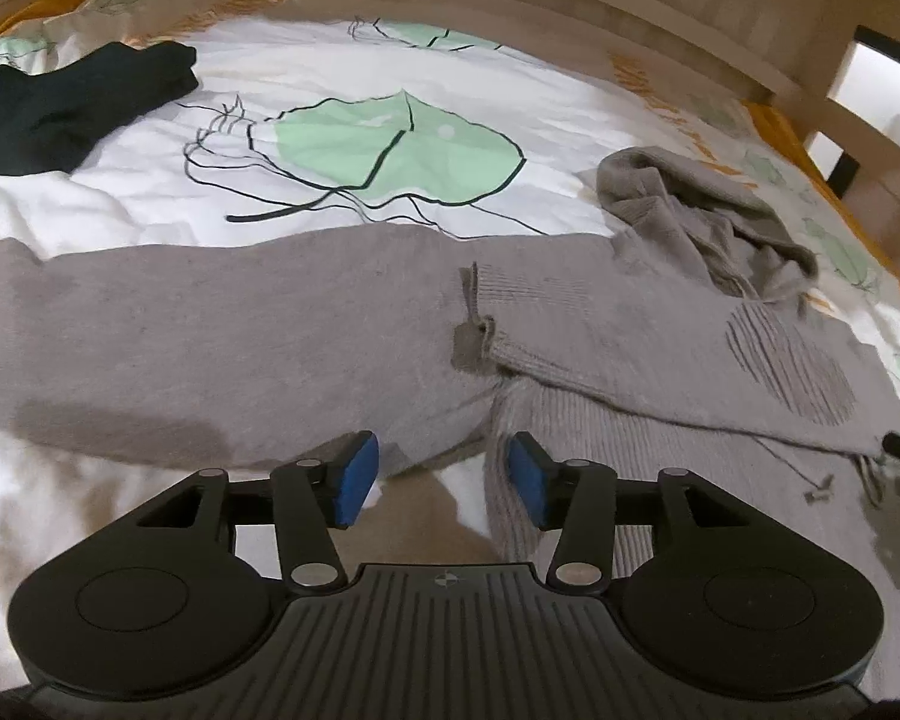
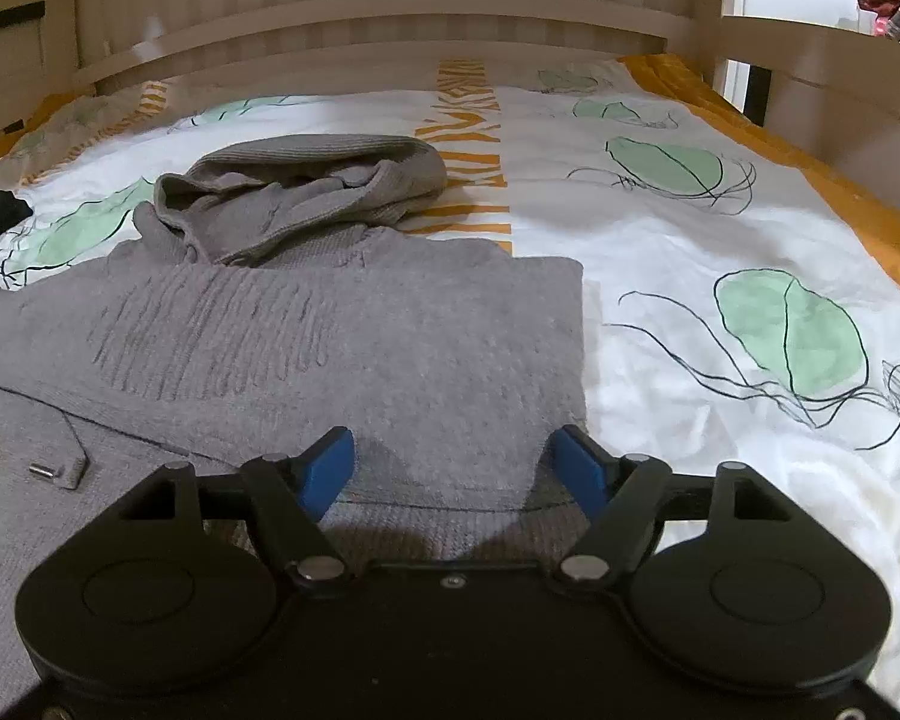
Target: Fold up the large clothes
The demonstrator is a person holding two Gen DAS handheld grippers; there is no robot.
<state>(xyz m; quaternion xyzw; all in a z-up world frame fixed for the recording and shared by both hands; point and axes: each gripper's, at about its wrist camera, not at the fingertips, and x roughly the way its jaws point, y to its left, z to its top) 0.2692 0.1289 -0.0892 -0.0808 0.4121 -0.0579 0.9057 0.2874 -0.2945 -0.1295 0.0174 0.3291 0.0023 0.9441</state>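
On the bed (image 1: 120, 222), a grey hooded sweater (image 1: 270, 330) lies spread across the leaf-print duvet, hood (image 2: 306, 192) bunched at the far end, one sleeve folded over the body. Left hand-held gripper (image 1: 444, 480) sits over the near hem, jaws apart, nothing clamped. Right hand-held gripper (image 2: 453, 468) is over the folded edge near the shoulder, jaws wide, pads off the knit. Black garment (image 1: 72, 108) lies well apart, far left.
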